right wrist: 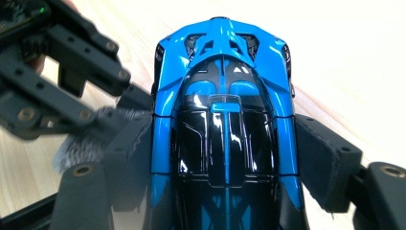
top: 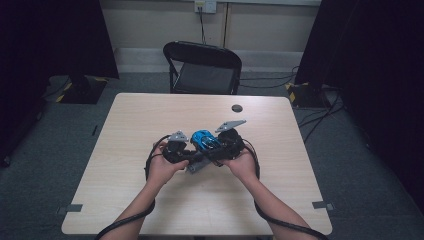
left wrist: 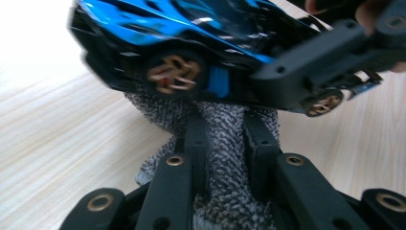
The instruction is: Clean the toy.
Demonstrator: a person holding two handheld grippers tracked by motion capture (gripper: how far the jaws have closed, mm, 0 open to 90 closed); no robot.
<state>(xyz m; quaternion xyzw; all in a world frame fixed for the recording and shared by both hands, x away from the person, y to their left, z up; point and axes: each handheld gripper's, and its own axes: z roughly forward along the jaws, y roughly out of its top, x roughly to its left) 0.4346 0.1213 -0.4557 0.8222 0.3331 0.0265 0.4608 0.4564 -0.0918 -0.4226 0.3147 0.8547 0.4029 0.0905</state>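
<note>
A glossy blue and black toy car [top: 203, 139] is held just above the middle of the wooden table [top: 150, 115]. My right gripper [right wrist: 225, 140] is shut on the car [right wrist: 225, 96], one padded jaw against each flank. My left gripper [left wrist: 225, 127] is shut on a grey knitted cloth [left wrist: 225, 167], whose top presses against the car [left wrist: 191, 28] beside a gold-spoked wheel [left wrist: 172, 74]. In the right gripper view the left gripper [right wrist: 125, 98] and cloth [right wrist: 79, 146] come in at the car's left side. In the high view the left gripper [top: 192, 156] and right gripper [top: 211, 148] meet at the car.
A small dark round disc [top: 237, 108] lies on the table's far side. A black folding chair [top: 202, 67] stands behind the table. Grey tape marks [top: 74, 208] sit near the front corners. Cables trail from both grippers over the near edge.
</note>
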